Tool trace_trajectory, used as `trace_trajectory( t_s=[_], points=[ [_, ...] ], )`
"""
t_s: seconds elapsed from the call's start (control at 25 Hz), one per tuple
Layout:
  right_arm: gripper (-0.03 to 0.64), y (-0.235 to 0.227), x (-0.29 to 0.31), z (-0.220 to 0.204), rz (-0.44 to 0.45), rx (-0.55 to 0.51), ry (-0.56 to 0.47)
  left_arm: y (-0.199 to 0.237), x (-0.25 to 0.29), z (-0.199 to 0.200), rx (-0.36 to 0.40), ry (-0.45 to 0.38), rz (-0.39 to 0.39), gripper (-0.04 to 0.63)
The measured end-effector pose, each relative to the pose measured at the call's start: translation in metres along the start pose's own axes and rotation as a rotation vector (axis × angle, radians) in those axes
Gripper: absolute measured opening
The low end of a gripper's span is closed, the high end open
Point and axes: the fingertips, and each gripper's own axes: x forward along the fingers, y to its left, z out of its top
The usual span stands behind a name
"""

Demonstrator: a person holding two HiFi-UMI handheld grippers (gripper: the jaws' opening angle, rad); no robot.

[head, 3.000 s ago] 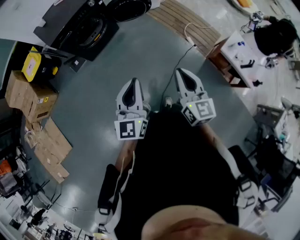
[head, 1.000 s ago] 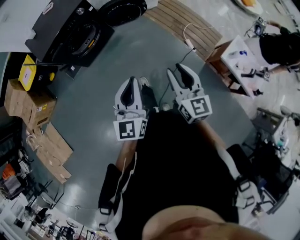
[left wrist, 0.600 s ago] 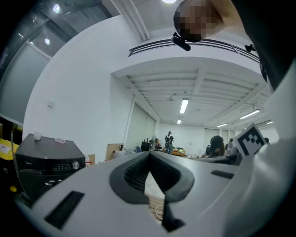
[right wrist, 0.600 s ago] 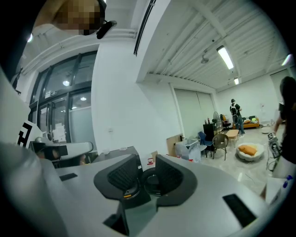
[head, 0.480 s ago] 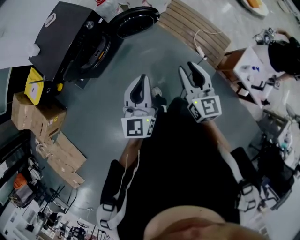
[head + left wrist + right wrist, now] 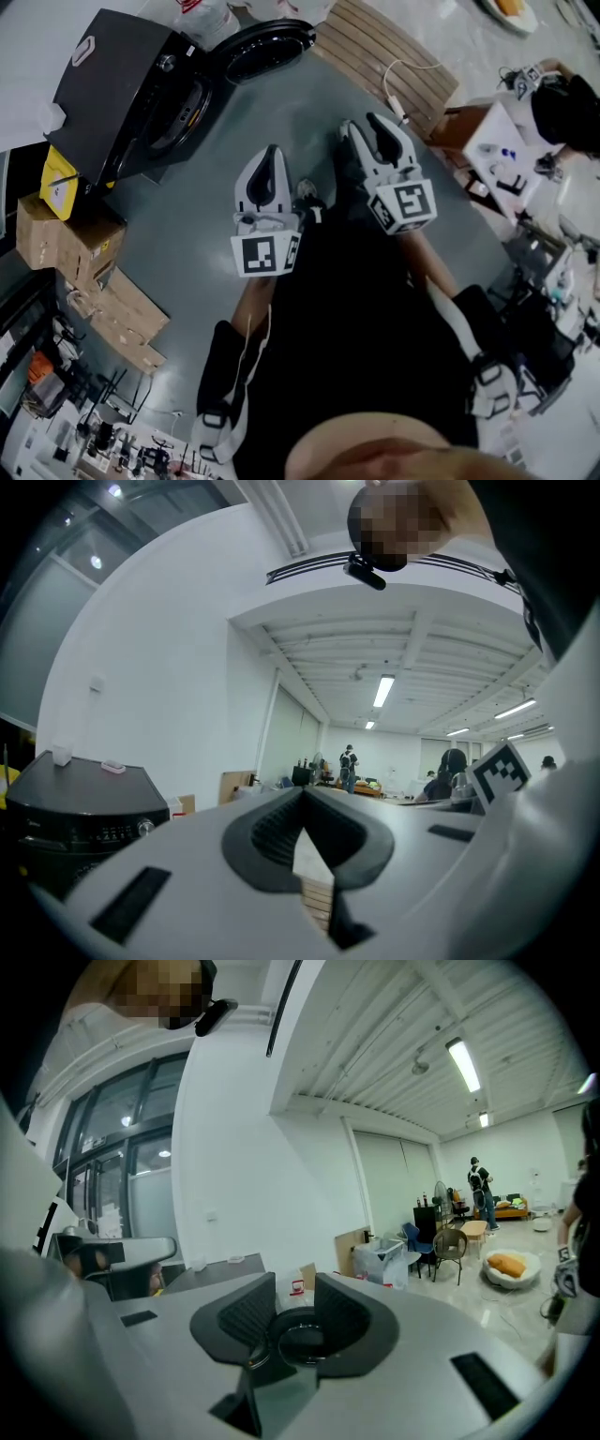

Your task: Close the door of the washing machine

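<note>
1. Standing well ahead of both grippers in the head view, the black front-loading washing machine (image 6: pixel 103 84) has its round dark-rimmed door (image 6: pixel 264 49) swung open, clear of the drum opening.
2. The white left gripper (image 6: pixel 272 155) hangs over the grey floor (image 6: pixel 187 244), touching nothing. The left gripper view shows its fingertips met, with a thin wedge of gap below them and nothing held. The machine's black top sits at that view's far left.
3. The white right gripper (image 6: pixel 367 129) has its fingers a narrow way apart, and they are empty. The right gripper view shows the round door through that gap, well beyond the pads and not gripped.
4. Only the head view shows the wooden slatted platform (image 6: pixel 375 47) just beside the door, and the brown cardboard boxes (image 6: pixel 56 234) near the machine.
5. Only the gripper views show the white ceiling with strip lights (image 6: pixel 382 691).
</note>
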Motion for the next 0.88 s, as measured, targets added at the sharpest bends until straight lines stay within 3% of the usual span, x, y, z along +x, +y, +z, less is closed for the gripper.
trace_trajectory(
  t_s=[0.24,0.4,0.56,0.88],
  points=[
    [0.121,-0.035,0.059,0.026,0.054,-0.016,0.036,0.021,0.06,0.017,-0.018,0.016,0.073,0.005],
    [0.121,-0.069,0.097,0.034,0.098,-0.031,0.07,0.026,0.101,0.021,0.023,0.031,0.11,0.005],
    [0.121,-0.101,0.141,0.041,0.138,-0.04,0.109,0.031,0.145,0.03,0.015,0.039,0.159,0.005],
    [0.121,-0.161,0.235,0.02,0.253,-0.09,0.243,0.039,0.224,0.019,-0.017,0.071,0.261,0.005]
  ],
)
